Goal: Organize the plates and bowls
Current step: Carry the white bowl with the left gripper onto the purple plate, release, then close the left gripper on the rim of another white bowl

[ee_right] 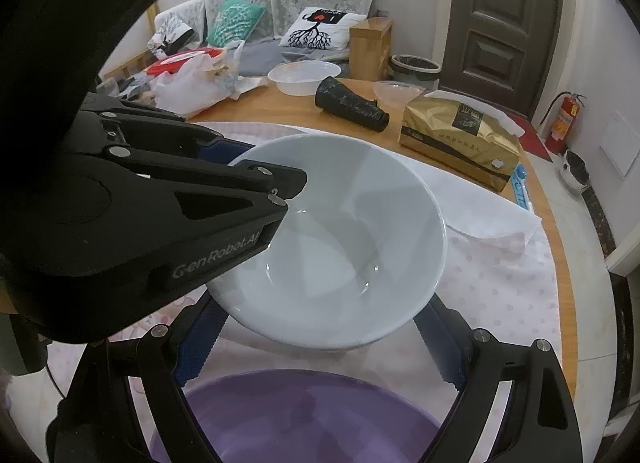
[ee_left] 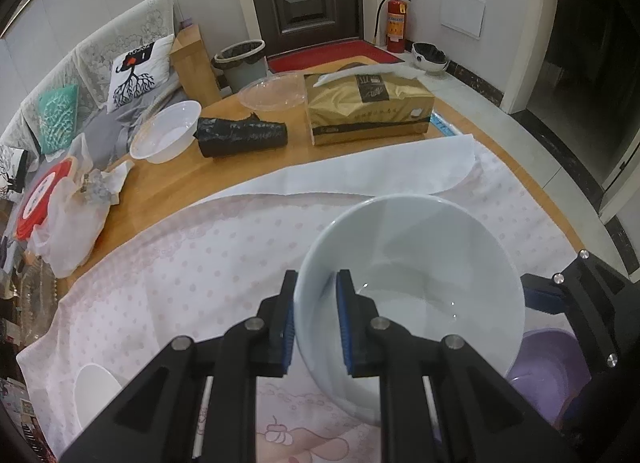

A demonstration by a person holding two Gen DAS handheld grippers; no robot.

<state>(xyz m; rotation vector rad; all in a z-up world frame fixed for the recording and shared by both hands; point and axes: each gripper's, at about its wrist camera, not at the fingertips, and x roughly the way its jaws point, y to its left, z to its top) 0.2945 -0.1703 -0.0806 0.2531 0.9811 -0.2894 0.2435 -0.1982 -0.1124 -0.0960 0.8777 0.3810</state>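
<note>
— What have you got?

— My left gripper (ee_left: 316, 323) is pinched on the rim of the white bowl (ee_left: 412, 283), one pad inside, one outside. My right gripper (ee_right: 316, 347) stands wide apart, the bowl above it, a purple bowl (ee_right: 296, 415) below.

— Which step?

— Carrying the white bowl over the cloth-covered tabletop (ee_left: 256, 135). Next, I think: lower it squarely into the purple one, then release.

The white bowl (ee_left: 408, 275) is glossy, empty and tilted, lifted above the pink dotted cloth with its near-left rim pinched. Just near and right of it, lower, sits 1 purple bowl (ee_right: 296, 419), upright and empty.
</note>
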